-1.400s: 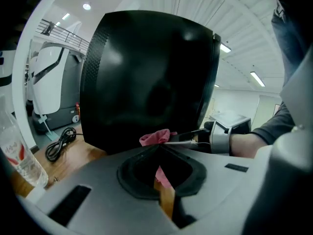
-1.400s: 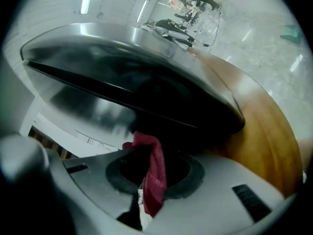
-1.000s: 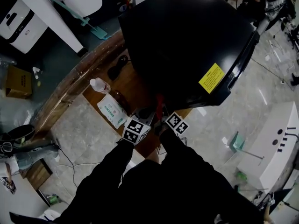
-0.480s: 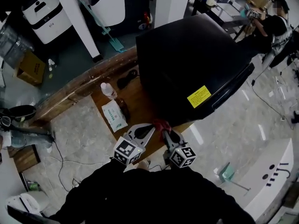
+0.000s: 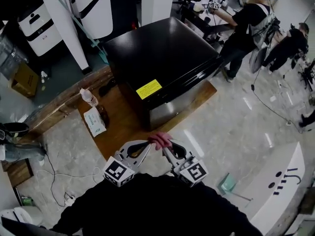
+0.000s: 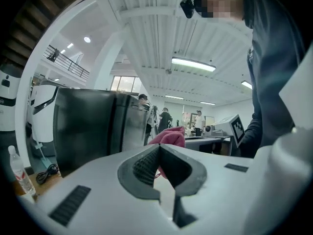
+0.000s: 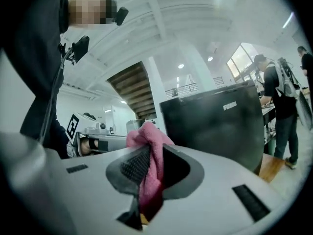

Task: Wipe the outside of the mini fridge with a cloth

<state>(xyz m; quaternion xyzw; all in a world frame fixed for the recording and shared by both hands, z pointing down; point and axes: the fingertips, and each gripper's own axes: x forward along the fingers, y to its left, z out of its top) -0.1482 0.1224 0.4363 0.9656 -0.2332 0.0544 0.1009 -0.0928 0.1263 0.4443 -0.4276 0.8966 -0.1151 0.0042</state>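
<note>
Pulled back from the glossy black box-shaped mini fridge point(image 5: 162, 58) since half a second ago, with both tools now nearer the body. Crumpled pink cloth point(image 5: 161, 140) no longer close under the fridge's lower front but well off it, by the near edge of the low brown wooden platform point(image 5: 123, 127). Seen from further away too, with the whole fridge top in the head view and more pale stone floor point(image 5: 221, 132) to the right.

Gripping the cloth with the right gripper point(image 5: 166, 149): jaws clamped on a fold, pink fabric bunched above the tips and hanging down through the gap between the pads. Left gripper point(image 5: 147, 145) brought in tip to tip beside the right one, jaws pressed together. Cloth bunched right at those tips in the left gripper view, but impossible to tell whether any of it is caught there.

Fridge upright on the far right part of the platform, touched by neither tool, with a yellow rectangular label point(image 5: 148, 89) on its top near the front edge.

On the platform's left part: a clear plastic water bottle point(image 5: 88, 98) and, just beside it toward the near edge, a flat white and green packet point(image 5: 94, 121).

Beyond the fridge, at the far right: people in dark clothes point(image 5: 246, 23), standing.
</note>
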